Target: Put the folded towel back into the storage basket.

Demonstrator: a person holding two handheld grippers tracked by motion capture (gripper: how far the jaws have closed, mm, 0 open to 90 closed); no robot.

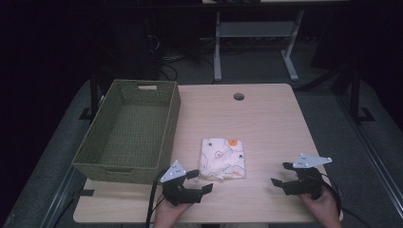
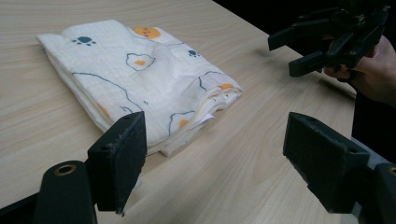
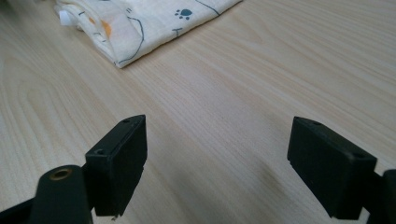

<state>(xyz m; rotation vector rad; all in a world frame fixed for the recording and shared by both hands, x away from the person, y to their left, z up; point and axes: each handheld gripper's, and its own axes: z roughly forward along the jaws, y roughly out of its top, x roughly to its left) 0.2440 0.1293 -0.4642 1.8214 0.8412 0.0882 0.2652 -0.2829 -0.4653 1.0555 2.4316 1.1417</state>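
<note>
A folded cream cloth (image 1: 222,159) printed with paw marks and orange spots lies on the wooden table (image 1: 266,118), near the front middle. My left gripper (image 1: 199,181) rests at the front edge just left of the cloth, jaws open and empty. In the left gripper view the cloth (image 2: 140,79) lies a short way beyond the open jaws (image 2: 215,154), and the other gripper (image 2: 322,44) shows at the top right. My right gripper (image 1: 280,175) sits at the front right, open, pointing toward the cloth. In the right gripper view a corner of the cloth (image 3: 140,23) lies ahead of the open gripper (image 3: 217,158).
A green woven basket (image 1: 128,130) with nothing in it stands at the table's left side, close to my left gripper. A round cable hole (image 1: 238,97) sits near the table's far edge. Bare wood separates the cloth from my right gripper.
</note>
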